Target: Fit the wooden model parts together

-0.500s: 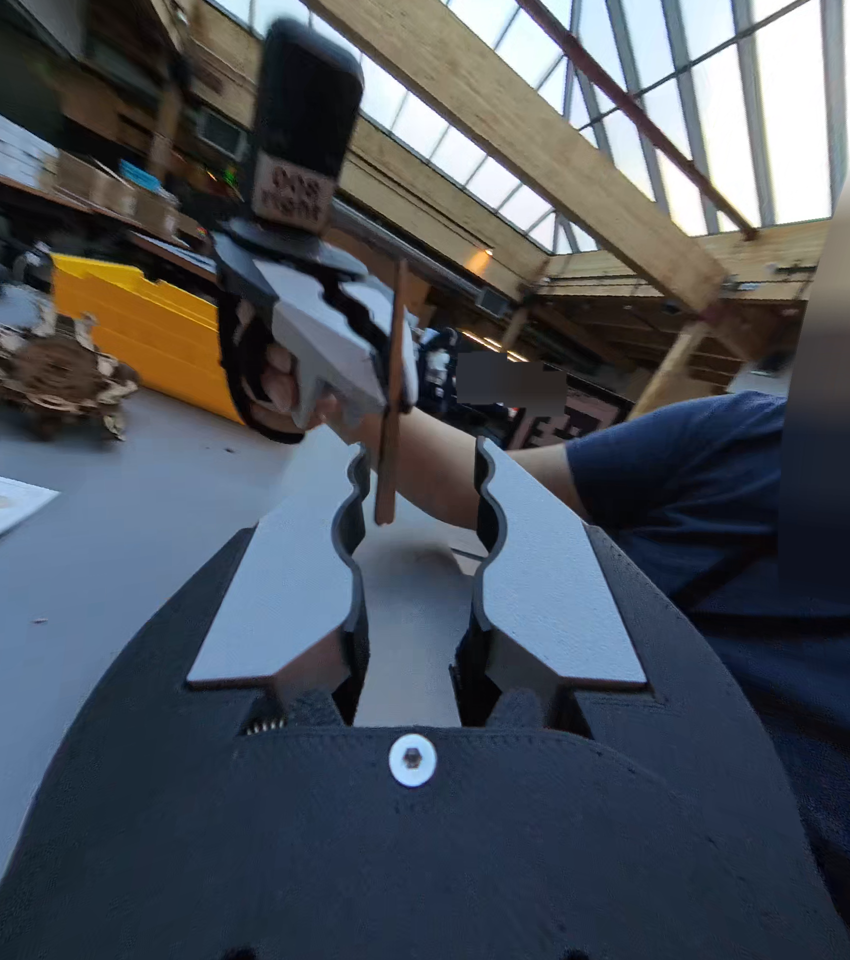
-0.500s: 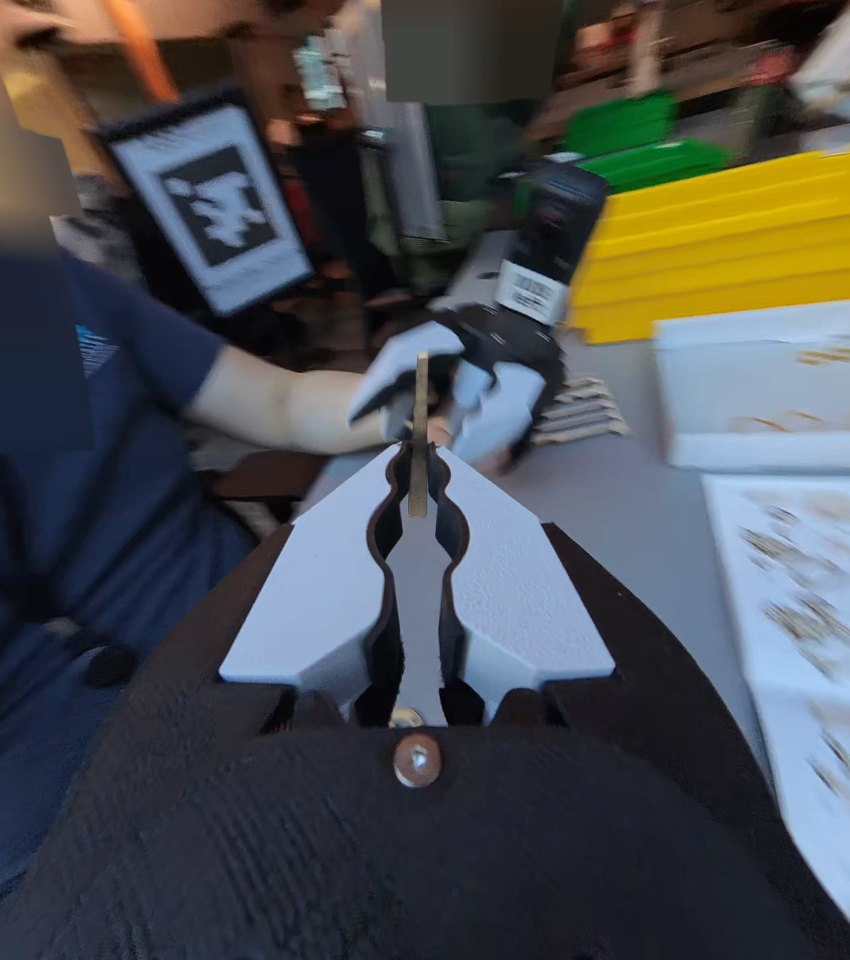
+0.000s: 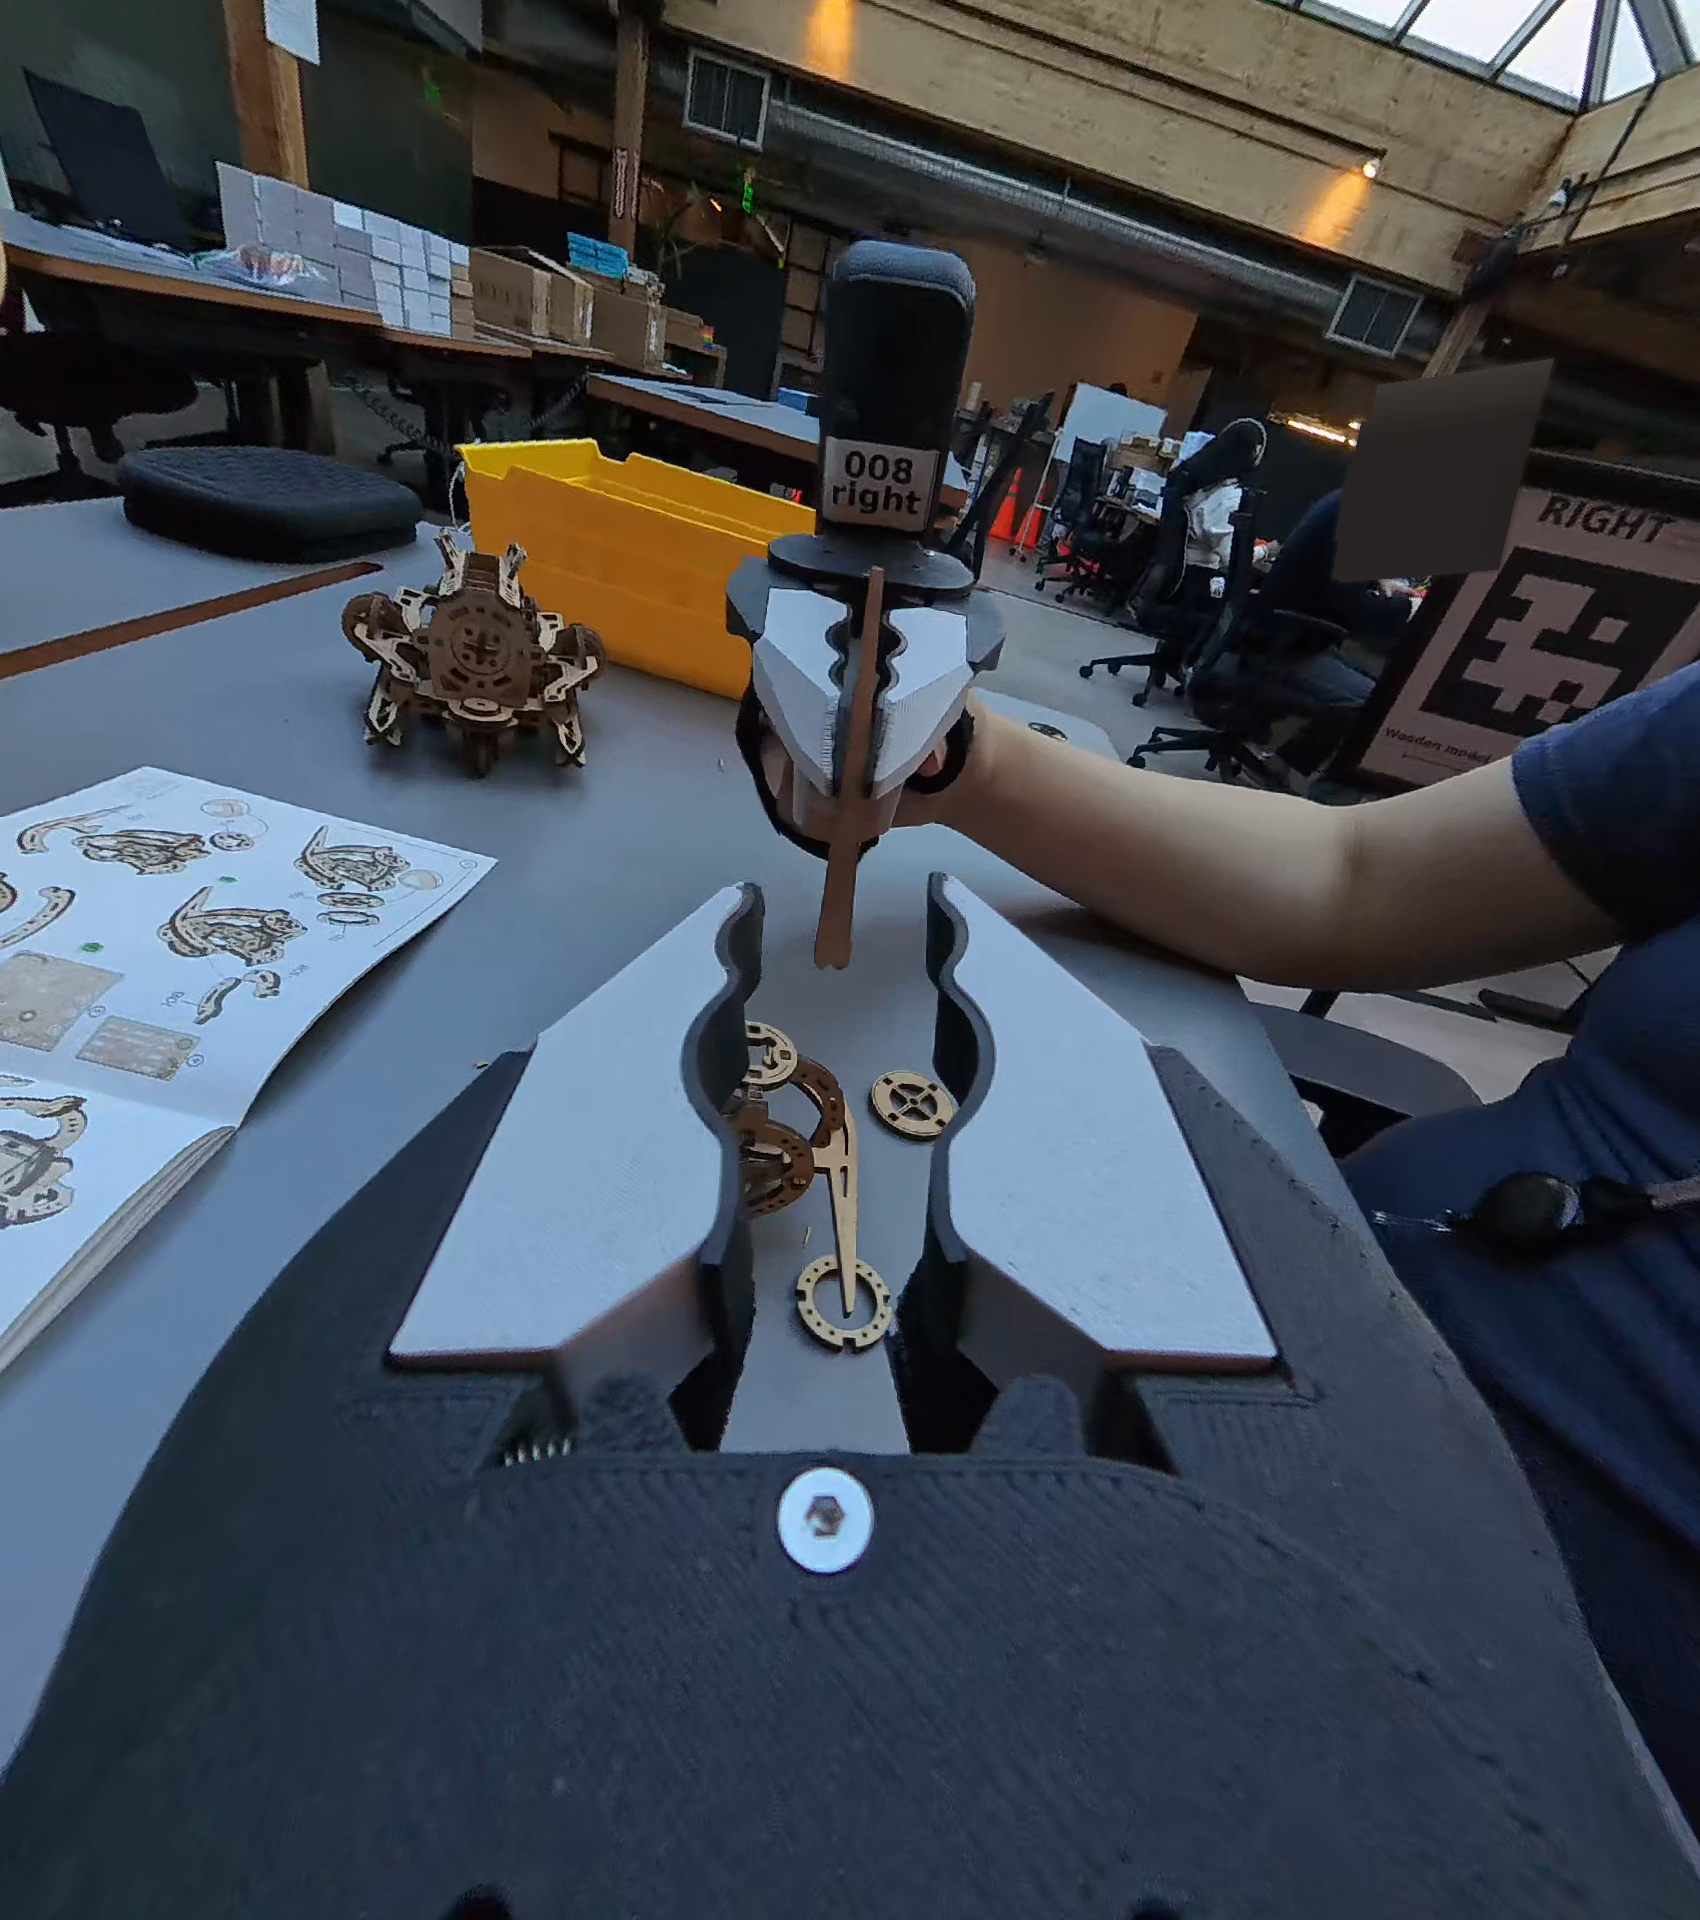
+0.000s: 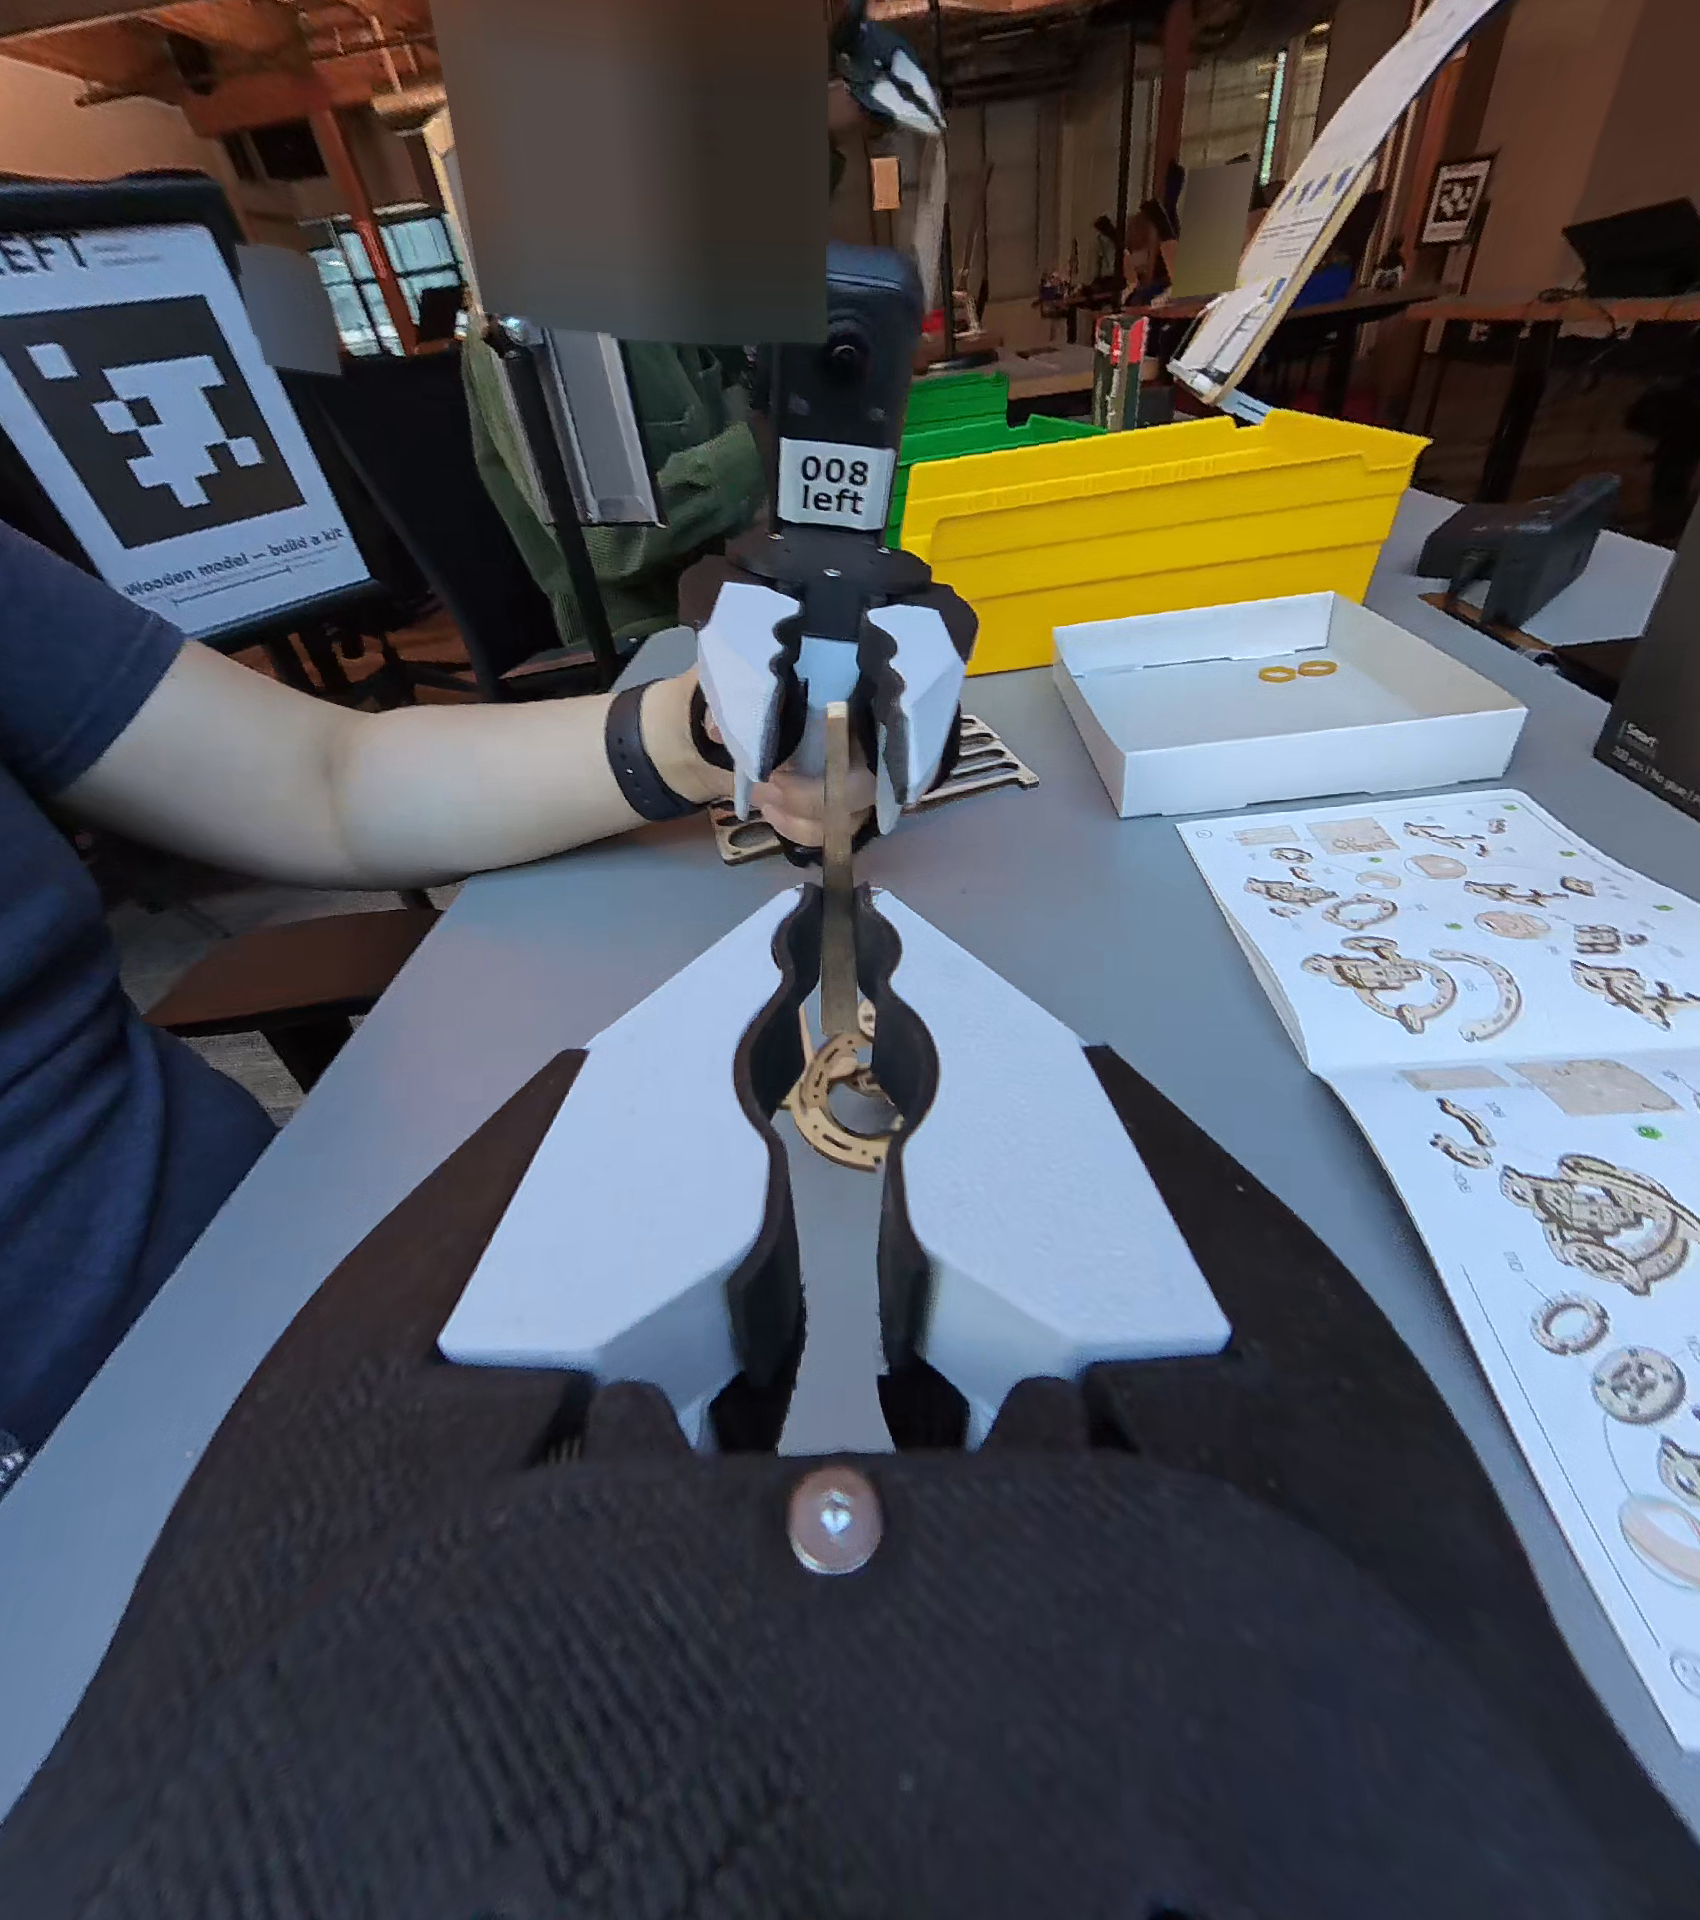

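Right wrist view: fingers (image 4: 939, 997) pinch wooden strip (image 4: 838, 883).

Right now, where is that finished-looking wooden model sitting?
In the left wrist view, the assembled wooden model stands on the grey table, far left, just in front of the yellow bin and beyond the open instruction booklet.

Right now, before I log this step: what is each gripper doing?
Left gripper: open, holding nothing, above loose wooden parts.
Right gripper: shut on a thin wooden strip, seen edge-on.
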The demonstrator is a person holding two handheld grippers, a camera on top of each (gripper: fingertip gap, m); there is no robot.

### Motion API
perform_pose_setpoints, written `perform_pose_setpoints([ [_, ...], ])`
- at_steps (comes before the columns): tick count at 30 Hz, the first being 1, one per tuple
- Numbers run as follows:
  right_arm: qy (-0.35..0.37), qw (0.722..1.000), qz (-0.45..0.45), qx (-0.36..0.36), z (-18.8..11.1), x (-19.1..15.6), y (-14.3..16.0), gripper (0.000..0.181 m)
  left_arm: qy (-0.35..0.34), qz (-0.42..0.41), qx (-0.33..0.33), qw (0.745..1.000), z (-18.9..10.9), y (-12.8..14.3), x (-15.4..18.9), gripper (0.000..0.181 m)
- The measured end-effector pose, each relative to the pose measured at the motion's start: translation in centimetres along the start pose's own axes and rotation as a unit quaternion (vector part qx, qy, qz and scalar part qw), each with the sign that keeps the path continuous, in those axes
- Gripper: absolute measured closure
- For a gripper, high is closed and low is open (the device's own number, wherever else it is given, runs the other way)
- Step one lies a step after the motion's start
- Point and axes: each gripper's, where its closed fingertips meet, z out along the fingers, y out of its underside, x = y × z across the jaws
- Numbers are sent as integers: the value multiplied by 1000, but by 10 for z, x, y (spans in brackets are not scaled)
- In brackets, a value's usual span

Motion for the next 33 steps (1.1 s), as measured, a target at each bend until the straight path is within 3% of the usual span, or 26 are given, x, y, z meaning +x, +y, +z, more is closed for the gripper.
perform_pose_setpoints([
  [14, 50, 999, -13, 4, -7, 12, -1, 178, -4, -8, 38, 999, -8, -15, 0, 154],
  [33, 41, 999, -5, -13, -3, 9, 4, 178, 9, -24, 60, 998, -11, -23, 2, 156],
])
